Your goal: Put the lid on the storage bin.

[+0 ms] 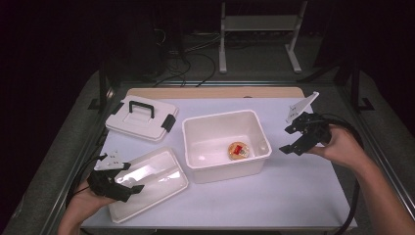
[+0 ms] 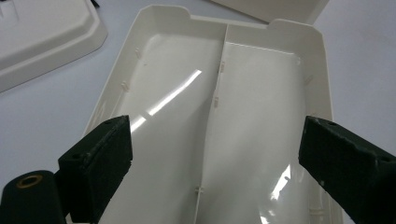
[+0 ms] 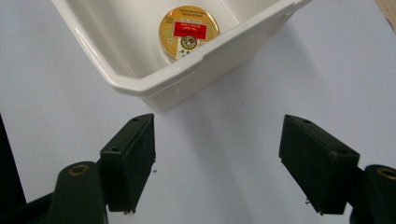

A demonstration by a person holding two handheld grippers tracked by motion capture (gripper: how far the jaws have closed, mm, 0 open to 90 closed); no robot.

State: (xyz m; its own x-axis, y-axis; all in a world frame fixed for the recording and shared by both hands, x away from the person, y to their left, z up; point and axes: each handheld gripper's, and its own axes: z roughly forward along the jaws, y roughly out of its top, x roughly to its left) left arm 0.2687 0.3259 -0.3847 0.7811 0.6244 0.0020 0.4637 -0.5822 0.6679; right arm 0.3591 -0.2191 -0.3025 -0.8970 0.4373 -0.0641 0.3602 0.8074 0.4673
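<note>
A deep white bin (image 1: 226, 166) stands at the table's middle with a round gold tin with a red label (image 1: 238, 150) on its floor, also seen as the tin (image 3: 188, 31) inside the bin (image 3: 205, 60). A shallow divided white tray (image 1: 169, 188) lies at the front left; its divider runs lengthwise in the tray (image 2: 154, 70). My left gripper (image 1: 126, 177) is open at the tray's near end, its jaws spread over the tray (image 2: 215, 158). My right gripper (image 1: 289, 139) is open, held above the table just right of the bin, empty (image 3: 217, 163).
A white lid with a black handle and black latches (image 1: 142, 118) lies at the back left, its corner visible as the lid (image 2: 42, 37). A wooden strip (image 1: 215, 92) runs along the far table edge. Cables trail off both sides.
</note>
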